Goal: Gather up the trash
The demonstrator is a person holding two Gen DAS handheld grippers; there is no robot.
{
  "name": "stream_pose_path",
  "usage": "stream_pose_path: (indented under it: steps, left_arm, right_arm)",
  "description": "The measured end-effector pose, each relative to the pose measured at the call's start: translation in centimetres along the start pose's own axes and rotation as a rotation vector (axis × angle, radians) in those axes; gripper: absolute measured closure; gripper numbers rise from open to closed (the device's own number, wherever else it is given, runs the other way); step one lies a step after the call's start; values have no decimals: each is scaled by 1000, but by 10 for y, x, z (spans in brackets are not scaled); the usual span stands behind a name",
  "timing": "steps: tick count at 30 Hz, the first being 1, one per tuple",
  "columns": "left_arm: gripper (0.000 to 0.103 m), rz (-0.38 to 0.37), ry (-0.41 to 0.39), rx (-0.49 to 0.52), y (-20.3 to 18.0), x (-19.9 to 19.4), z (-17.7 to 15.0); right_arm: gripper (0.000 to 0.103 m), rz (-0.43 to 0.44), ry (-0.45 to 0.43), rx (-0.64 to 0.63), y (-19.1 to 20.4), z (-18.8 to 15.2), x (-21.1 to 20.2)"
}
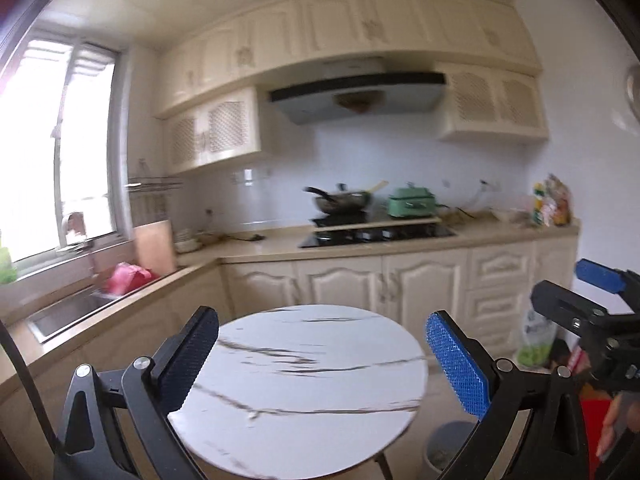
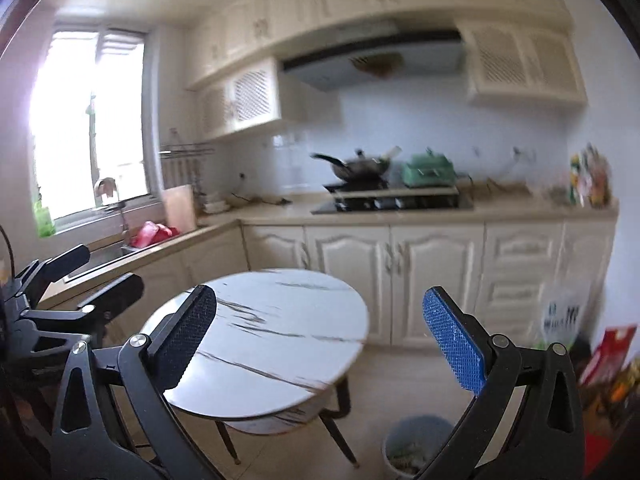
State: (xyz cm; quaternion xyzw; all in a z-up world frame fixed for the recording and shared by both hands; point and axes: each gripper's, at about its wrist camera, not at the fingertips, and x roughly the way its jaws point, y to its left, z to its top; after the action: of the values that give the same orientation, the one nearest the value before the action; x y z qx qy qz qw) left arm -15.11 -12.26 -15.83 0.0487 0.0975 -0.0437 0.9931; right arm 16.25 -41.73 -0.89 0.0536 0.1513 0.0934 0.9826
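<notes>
My left gripper (image 1: 320, 364) is open and empty, held above a round white marble-look table (image 1: 304, 384). My right gripper (image 2: 320, 340) is open and empty, above and to the right of the same table (image 2: 276, 332). A grey trash bin (image 2: 416, 444) with scraps inside stands on the floor right of the table; it also shows in the left wrist view (image 1: 448, 448). The right gripper appears at the right edge of the left wrist view (image 1: 592, 304), and the left gripper at the left edge of the right wrist view (image 2: 80, 280). No loose trash shows on the tabletop.
Cream kitchen cabinets (image 2: 400, 280) run behind the table. The counter holds a stove with a wok (image 2: 360, 168) and a green pot (image 2: 428, 170). A sink with a pink bag (image 2: 154, 234) is at left. Bags and boxes (image 2: 600, 360) stand on the floor at right.
</notes>
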Motion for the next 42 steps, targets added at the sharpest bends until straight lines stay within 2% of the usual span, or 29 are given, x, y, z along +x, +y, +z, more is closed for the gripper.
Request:
stream_pose_path:
  steps: [5,8,13,16,19,24,26,29,42]
  left_arm:
    - [1,-36,10,-31,10,-49,-8]
    - [1,-63,73,-3,11,-66,-23]
    - [1,-121,160,30,-4,-94,-44]
    - [1,-132,165,46,-17,-109,-50]
    - [1,-142,146,42,-25,-123,-47]
    - [1,-166,145,67,-23,-91,-28]
    - [1,-177,140,64,-21,-57,-21]
    - [1,-193,121,45,-14,-43,-19]
    - [1,-183,107,23,7,-34,-23]
  right_arm:
    - [0,-42,29,-44,32,-3,-10]
    - [0,-102,79,-38,26,-15,-15]
    - [0,-154,148,57,-16,-43,-18]
    - [0,-188,165,90,-36,-50,-18]
    - [0,-197,138,94,-44,-48,-27]
    - [0,-197,119,94,-50,-44,-30]
    - [0,-201,105,94,-51,-44,-33]
    - [0,-203,93,91,-50,-42,-36]
    - [0,-195,82,67,-43,-38,-40]
